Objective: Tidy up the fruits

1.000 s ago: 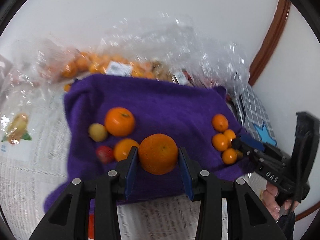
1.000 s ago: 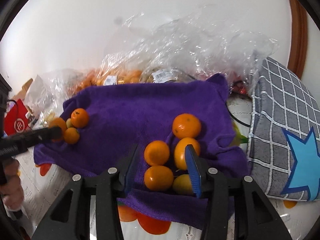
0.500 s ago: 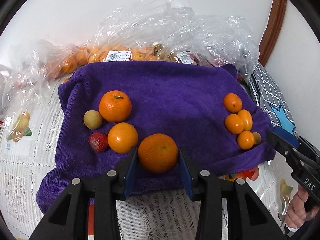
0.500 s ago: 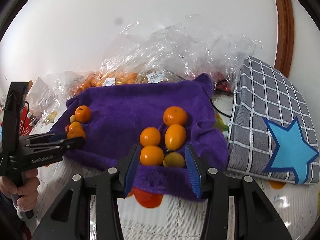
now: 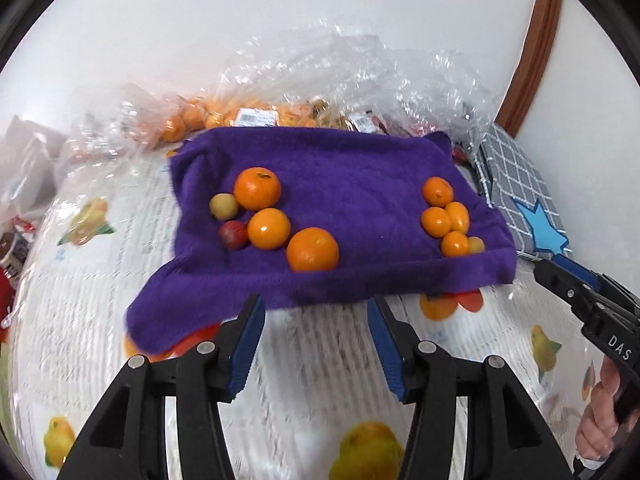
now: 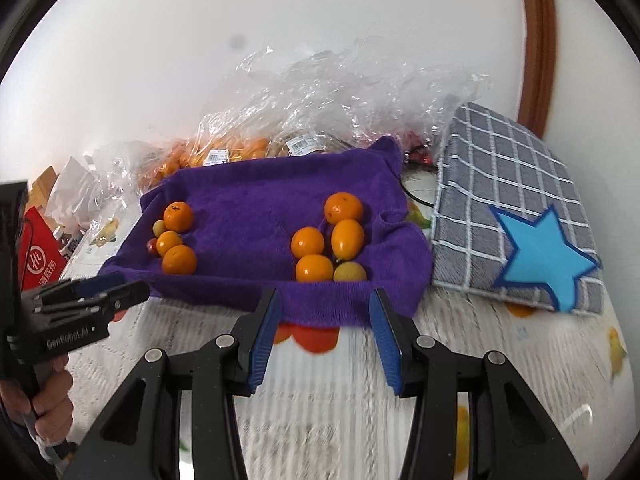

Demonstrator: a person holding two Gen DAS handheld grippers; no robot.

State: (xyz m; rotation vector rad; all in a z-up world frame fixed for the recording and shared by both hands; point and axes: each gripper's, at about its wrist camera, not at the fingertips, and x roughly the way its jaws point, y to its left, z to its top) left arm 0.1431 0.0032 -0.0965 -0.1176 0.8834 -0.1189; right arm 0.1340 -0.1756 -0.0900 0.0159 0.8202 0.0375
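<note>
A purple towel [image 5: 340, 168] lies on the patterned tablecloth. On its left sit three large oranges [image 5: 313, 249], a yellow-green fruit [image 5: 224, 206] and a small red fruit [image 5: 233, 234]. On its right sit several small oranges [image 5: 437, 221] and a small yellow fruit [image 5: 476, 245]. My left gripper [image 5: 316, 342] is open and empty, pulled back in front of the towel's near edge. My right gripper [image 6: 325, 334] is open and empty in front of the small-orange group [image 6: 308, 242]. The large oranges [image 6: 179, 259] show at the left of the right wrist view.
Clear plastic bags [image 5: 320, 80] with more oranges lie behind the towel against the white wall. A grey checked cushion with a blue star [image 6: 520, 216] lies right of the towel. A red packet [image 6: 38, 258] sits far left.
My left gripper let go of the large orange, which now rests on the towel by the other two, and drew back. My right gripper also drew back from the small oranges.
</note>
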